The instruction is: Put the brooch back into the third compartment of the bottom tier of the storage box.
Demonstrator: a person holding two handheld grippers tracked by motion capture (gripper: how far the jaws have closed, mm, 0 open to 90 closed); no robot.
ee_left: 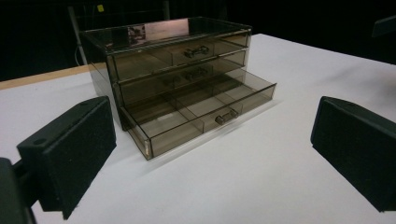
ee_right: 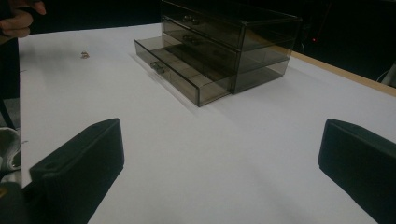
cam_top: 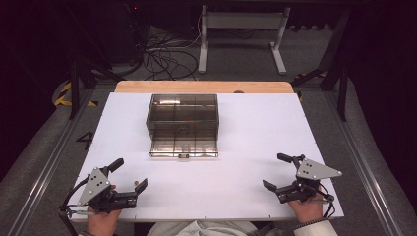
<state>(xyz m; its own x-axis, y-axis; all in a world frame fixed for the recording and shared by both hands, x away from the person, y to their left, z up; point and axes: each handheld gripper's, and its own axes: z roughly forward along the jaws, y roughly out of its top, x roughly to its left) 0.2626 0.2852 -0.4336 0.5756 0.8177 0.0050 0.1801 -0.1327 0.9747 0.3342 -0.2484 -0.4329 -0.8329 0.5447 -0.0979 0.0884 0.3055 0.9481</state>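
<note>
Hands: the person's hands are seen at the near table edge, each wrapped around a gripper handle, with pale cloth between them at the bottom of the high view.
Left gripper (cam_top: 131,175): held at the near left of the table; its two black, matte, block-shaped jaws are spread wide apart with nothing between them. A grey three-cornered plate is carried on top.
Right gripper (cam_top: 273,171): held at the near right, its jaws likewise parted wide and empty; the same grey plate is carried.
Table (cam_top: 246,147): a smooth white board is laid over a wooden top, whose far edge is seen as a tan strip.
Drawer unit (cam_top: 183,124): a boxy, smoke-tinted clear plastic chest of three stacked drawers is set on the far middle of the board, well apart from both grippers and ahead of them, between their lines.
Bottom drawer (ee_left: 205,109): pulled out toward the person; inner dividers and a small knob are seen.
Small object (ee_right: 84,54): a tiny item, possibly metal, is seen on the board beside the unit; too small to identify.
</note>
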